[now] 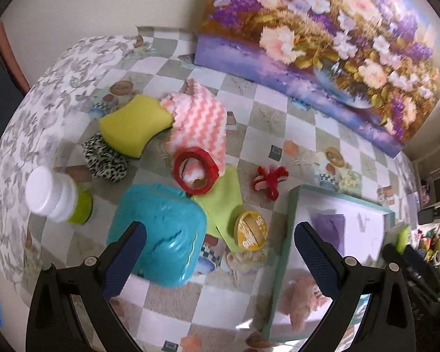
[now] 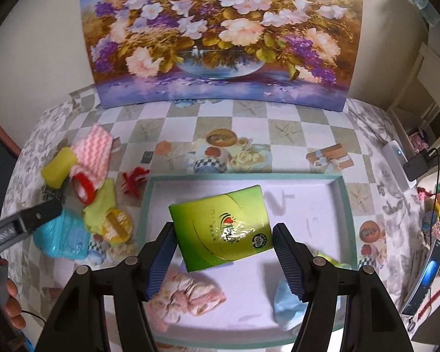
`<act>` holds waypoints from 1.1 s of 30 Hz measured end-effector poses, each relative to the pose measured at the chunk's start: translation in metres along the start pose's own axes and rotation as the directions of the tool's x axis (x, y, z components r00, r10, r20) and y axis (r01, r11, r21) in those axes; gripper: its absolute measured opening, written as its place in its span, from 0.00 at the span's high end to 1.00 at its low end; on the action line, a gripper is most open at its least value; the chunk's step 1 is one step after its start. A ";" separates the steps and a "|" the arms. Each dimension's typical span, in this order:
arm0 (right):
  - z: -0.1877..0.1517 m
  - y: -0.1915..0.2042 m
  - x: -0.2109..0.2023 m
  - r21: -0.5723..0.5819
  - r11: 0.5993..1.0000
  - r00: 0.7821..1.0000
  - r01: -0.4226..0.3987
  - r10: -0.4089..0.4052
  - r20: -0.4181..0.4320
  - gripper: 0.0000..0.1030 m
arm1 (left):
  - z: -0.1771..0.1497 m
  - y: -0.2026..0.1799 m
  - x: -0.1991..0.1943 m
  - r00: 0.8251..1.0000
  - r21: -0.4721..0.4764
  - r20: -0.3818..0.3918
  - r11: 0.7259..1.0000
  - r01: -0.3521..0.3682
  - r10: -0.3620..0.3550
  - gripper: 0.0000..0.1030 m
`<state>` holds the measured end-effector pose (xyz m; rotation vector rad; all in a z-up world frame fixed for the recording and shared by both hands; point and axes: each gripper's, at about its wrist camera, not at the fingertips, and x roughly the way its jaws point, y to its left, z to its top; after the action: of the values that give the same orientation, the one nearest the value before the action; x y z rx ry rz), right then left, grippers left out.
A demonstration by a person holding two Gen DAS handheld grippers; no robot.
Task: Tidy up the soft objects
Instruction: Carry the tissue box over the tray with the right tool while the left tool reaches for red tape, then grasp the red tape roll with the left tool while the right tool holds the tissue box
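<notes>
In the right wrist view my right gripper [image 2: 224, 259] is open over the white tray [image 2: 349, 205]. A green tissue pack [image 2: 221, 227] sits between its fingers, apart from the right finger, seemingly in the air above the tray. A pink plush [image 2: 187, 296] and a light blue cloth [image 2: 287, 308] lie in the tray. In the left wrist view my left gripper [image 1: 220, 259] is open and empty above a turquoise pack [image 1: 158, 231]. Past it lie a yellow sponge [image 1: 135, 123], a pink zigzag cloth [image 1: 199, 120], a lime cloth [image 1: 223, 202] and a leopard-print piece [image 1: 102, 158].
A red tape ring [image 1: 195, 168], a red bow [image 1: 270, 180], a yellow round tin [image 1: 249, 230] and a white-capped green bottle [image 1: 58, 198] stand among the soft things. A flower painting [image 2: 220, 38] leans on the wall behind. Cables and devices [image 2: 416, 164] lie at the table's right edge.
</notes>
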<state>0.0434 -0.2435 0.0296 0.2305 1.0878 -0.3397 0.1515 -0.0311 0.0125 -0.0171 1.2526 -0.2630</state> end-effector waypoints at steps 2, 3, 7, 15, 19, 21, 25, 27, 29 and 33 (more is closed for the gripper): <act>0.006 -0.001 0.005 -0.001 1.000 1.000 0.005 -0.005 0.004 0.33 | 0.009 -0.002 0.011 1.000 0.025 -0.014 1.000 -0.017 0.017 0.02; 0.008 0.000 0.007 -0.002 1.000 1.000 0.004 -0.004 0.004 0.33 | 0.013 -0.001 0.015 1.000 0.031 -0.020 0.999 -0.020 0.021 0.02; 0.016 0.002 0.019 -0.010 1.000 1.000 -0.003 0.003 -0.001 0.33 | 0.034 0.004 0.033 0.997 0.029 -0.064 0.999 -0.032 0.034 0.03; 0.026 -0.001 0.028 -0.010 1.000 1.000 -0.001 0.001 0.006 0.33 | 0.061 0.011 0.063 0.983 0.057 -0.170 0.996 -0.063 0.071 0.20; 0.029 -0.007 0.026 0.005 1.000 1.000 0.001 -0.001 0.020 0.33 | 0.068 0.012 0.076 0.976 0.056 -0.204 0.996 -0.064 0.074 0.31; 0.029 -0.008 0.026 0.008 1.000 1.000 -0.002 0.002 0.021 0.33 | 0.069 0.011 0.083 0.970 0.055 -0.231 0.997 -0.061 0.073 0.37; 0.029 -0.009 0.027 0.012 1.000 1.000 -0.007 0.006 0.018 0.33 | 0.070 0.010 0.091 0.966 0.070 -0.239 0.994 -0.079 0.094 0.47; 0.029 -0.009 0.027 0.011 1.000 1.000 -0.011 0.010 0.019 0.33 | 0.071 0.011 0.095 0.963 0.064 -0.248 0.994 -0.089 0.102 0.50; 0.029 -0.009 0.027 0.009 1.000 1.000 -0.016 0.016 0.020 0.33 | 0.071 0.015 0.099 0.963 0.045 -0.255 0.996 -0.081 0.090 0.56; 0.028 -0.010 0.027 0.012 1.000 1.000 -0.023 0.023 0.020 0.33 | 0.071 0.017 0.101 0.967 0.045 -0.246 0.997 -0.061 0.071 0.79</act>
<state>0.0743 -0.2663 0.0179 0.2494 1.0633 -0.3275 0.2500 -0.0442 -0.0620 0.0918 1.4933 -0.2355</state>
